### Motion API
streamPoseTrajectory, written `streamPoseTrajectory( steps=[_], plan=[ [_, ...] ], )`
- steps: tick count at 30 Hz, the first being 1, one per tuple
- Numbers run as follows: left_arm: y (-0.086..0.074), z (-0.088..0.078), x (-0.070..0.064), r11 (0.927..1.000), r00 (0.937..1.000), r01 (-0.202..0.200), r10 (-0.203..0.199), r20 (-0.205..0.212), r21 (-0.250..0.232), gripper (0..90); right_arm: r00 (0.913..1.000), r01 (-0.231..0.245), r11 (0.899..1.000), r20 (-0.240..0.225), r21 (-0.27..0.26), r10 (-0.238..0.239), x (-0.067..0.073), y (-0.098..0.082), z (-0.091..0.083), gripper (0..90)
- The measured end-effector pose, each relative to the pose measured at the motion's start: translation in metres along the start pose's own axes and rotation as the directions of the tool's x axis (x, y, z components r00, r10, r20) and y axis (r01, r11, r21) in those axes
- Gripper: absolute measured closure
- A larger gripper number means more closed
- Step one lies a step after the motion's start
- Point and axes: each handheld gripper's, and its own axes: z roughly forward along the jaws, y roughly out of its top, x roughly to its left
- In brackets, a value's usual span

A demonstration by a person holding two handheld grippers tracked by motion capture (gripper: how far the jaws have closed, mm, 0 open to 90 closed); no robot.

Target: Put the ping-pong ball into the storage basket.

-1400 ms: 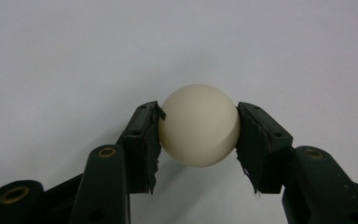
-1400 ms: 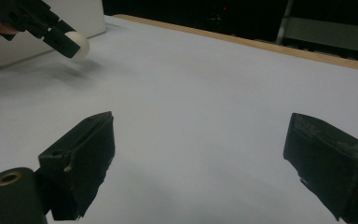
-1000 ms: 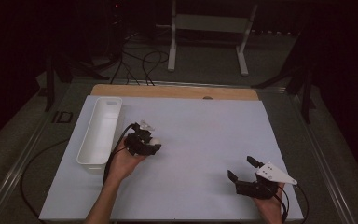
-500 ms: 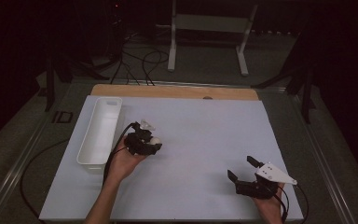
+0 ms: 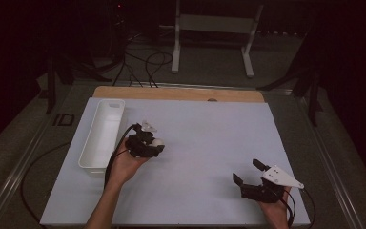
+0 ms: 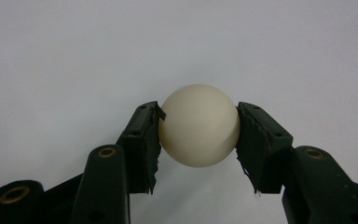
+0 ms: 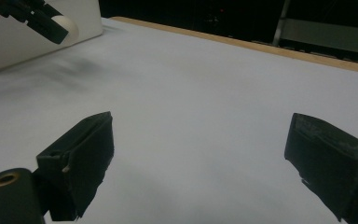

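Note:
A white ball (image 5: 158, 142) is clamped between the black pads (image 6: 144, 135) of my left gripper (image 5: 155, 144), held left of the middle of the white table surface (image 5: 209, 133). In the left gripper view the ball (image 6: 199, 125) sits squarely between both pads with the white surface behind it. My right gripper (image 5: 246, 171) rests near the front right corner, jaws wide apart and nothing between them. The right gripper view looks through that open gap (image 7: 200, 144) and catches the left gripper's jaw (image 7: 42, 21) with the ball (image 7: 69, 28) at its upper left.
A long white tray (image 5: 93, 167) lies along the left side, just left of my left hand; its wall (image 7: 9, 46) shows in the right gripper view. A wooden strip (image 5: 181, 93) edges the far side. Cables and a metal stand (image 5: 209, 28) are on the floor beyond.

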Motion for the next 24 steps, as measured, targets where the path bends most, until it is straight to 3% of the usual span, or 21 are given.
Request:
streamPoseTrajectory(
  steps=[24],
  plan=[
    [0.004, -0.015, -0.001, 0.9996, 0.9998, -0.007, 0.007, -0.016, -0.029, 51.4, 0.9999, 0.003, 1.000, 0.017, -0.008, -0.003, -0.002, -0.001, 0.000, 7.7]
  ],
)
